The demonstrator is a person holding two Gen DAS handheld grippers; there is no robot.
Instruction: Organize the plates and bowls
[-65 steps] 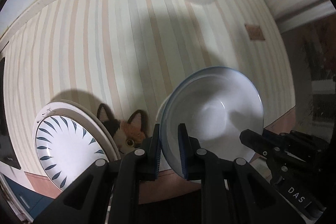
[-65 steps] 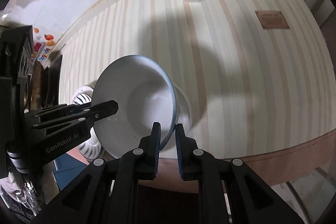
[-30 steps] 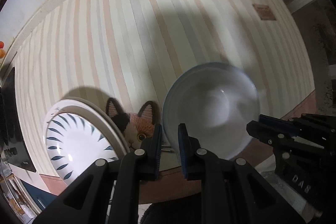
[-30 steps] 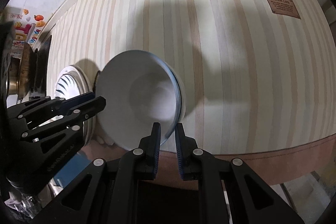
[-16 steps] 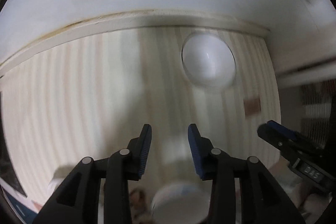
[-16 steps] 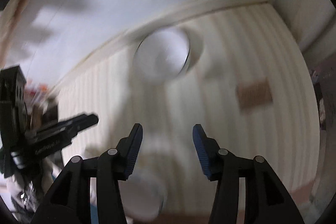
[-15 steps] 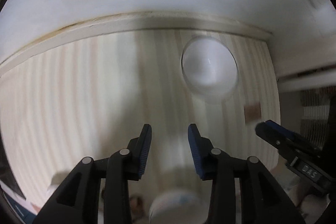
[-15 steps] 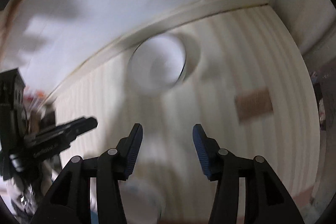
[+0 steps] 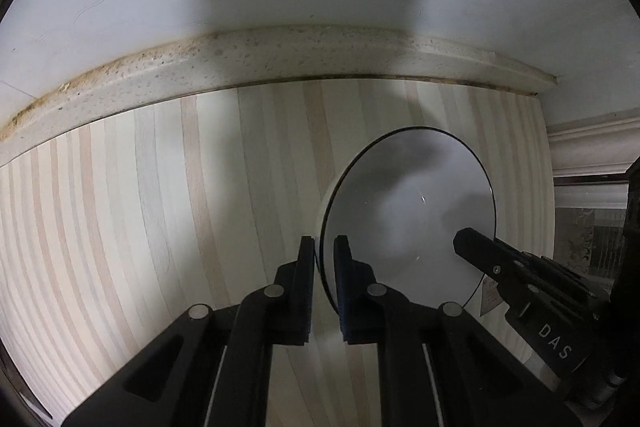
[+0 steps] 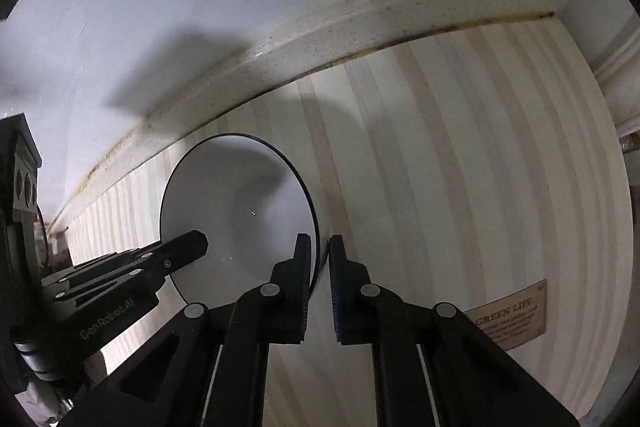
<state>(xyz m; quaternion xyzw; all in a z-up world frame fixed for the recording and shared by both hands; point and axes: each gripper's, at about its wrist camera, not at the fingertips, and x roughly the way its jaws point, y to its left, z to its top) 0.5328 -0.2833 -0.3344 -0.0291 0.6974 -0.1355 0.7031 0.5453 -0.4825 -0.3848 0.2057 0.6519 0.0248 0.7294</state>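
A white bowl (image 9: 408, 211) with a thin black rim stands on the striped mat near the back ledge. My left gripper (image 9: 324, 247) points steeply down with its jaws closing on the bowl's left rim, one pad inside and one outside. My right gripper (image 10: 320, 247) closes the same way on the bowl's (image 10: 240, 211) right rim. Each view also shows the other gripper: the right gripper (image 9: 466, 241) reaches over the far side of the bowl, and the left gripper (image 10: 196, 245) does the same. The bowl looks empty.
The striped mat (image 9: 160, 227) runs back to a stained cream ledge (image 9: 280, 55) under a white wall. A brown "GREEN LIFE" label (image 10: 508, 315) lies on the mat to the right of the bowl. White moulding (image 9: 592, 147) borders the right side.
Both grippers let go of the blue-rimmed bowl near the patterned plate, opened, travelled to the far white bowl and closed on its rim from opposite sides.
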